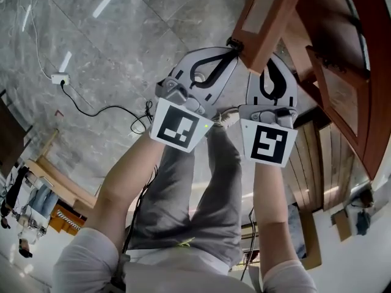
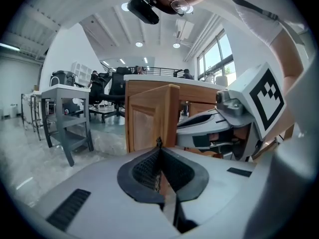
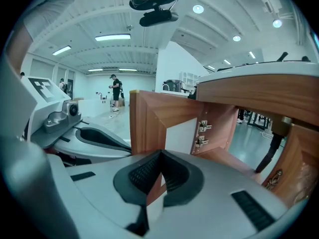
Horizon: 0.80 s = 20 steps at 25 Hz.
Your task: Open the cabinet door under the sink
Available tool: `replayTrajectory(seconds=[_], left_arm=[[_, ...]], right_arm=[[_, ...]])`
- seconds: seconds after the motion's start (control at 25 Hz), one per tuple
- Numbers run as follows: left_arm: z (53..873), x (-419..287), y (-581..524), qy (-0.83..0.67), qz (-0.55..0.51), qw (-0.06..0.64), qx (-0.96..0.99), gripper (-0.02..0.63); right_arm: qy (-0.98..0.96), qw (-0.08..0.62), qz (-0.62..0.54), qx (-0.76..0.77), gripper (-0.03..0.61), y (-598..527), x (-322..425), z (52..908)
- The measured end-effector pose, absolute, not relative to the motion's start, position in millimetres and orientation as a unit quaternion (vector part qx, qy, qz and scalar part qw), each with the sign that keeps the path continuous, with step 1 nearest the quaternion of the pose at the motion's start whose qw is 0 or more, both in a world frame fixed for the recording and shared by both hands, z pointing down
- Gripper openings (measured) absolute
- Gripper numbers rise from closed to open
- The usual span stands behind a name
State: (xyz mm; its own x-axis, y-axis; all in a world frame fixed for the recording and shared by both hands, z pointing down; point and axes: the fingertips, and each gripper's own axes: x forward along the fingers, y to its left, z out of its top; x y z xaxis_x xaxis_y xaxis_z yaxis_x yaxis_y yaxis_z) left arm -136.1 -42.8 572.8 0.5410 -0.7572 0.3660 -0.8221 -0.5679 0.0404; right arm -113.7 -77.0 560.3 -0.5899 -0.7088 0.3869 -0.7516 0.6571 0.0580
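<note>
The brown wooden cabinet door (image 1: pixel 269 11) stands swung out from the cabinet, and its white inner face and hinges (image 3: pixel 202 133) show in the right gripper view. My left gripper (image 1: pixel 234 44) is shut on the door's free edge, with a strip of wood showing between its pads (image 2: pixel 149 171). Just to its right, my right gripper (image 1: pixel 272 65) is shut on the same edge, its tips partly hidden under the door in the head view. The door (image 3: pixel 149 118) runs straight into the right gripper (image 3: pixel 158 158), and the door (image 2: pixel 149 118) rises ahead of the left gripper (image 2: pixel 159 148).
The cabinet body with another panelled door (image 1: pixel 342 96) is at the right. A dark pipe (image 3: pixel 271 143) hangs inside under the countertop (image 3: pixel 259 91). A white power strip (image 1: pixel 59 78) with a black cable lies on the grey floor. A grey table (image 2: pixel 65 113) stands to the left.
</note>
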Motion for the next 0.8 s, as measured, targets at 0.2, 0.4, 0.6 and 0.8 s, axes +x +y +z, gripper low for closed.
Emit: replayTrajectory(seconds=[0.2,0.4,0.6,0.8], left_arm=[[567,-173,-42,-0.478,0.159,0.111,0.857,0.015],[561,-201,-39,-0.491,0.165,0.113,0.848,0.015],[553,-218,-41,-0.504,0.162,0.113,0.841,0.015],[554,-225,-42,-0.513,0.162,0.110,0.836,0.015]], right_arm=[[-0.900,0.205,0.050,0.381,0.031,-74,-153,557],[-0.906,0.199,0.051,0.371,0.031,-77,-185,547],[-0.914,0.192,0.051,0.354,0.031,-78,-212,538],[-0.915,0.188,0.052,0.353,0.032,-80,-215,534]])
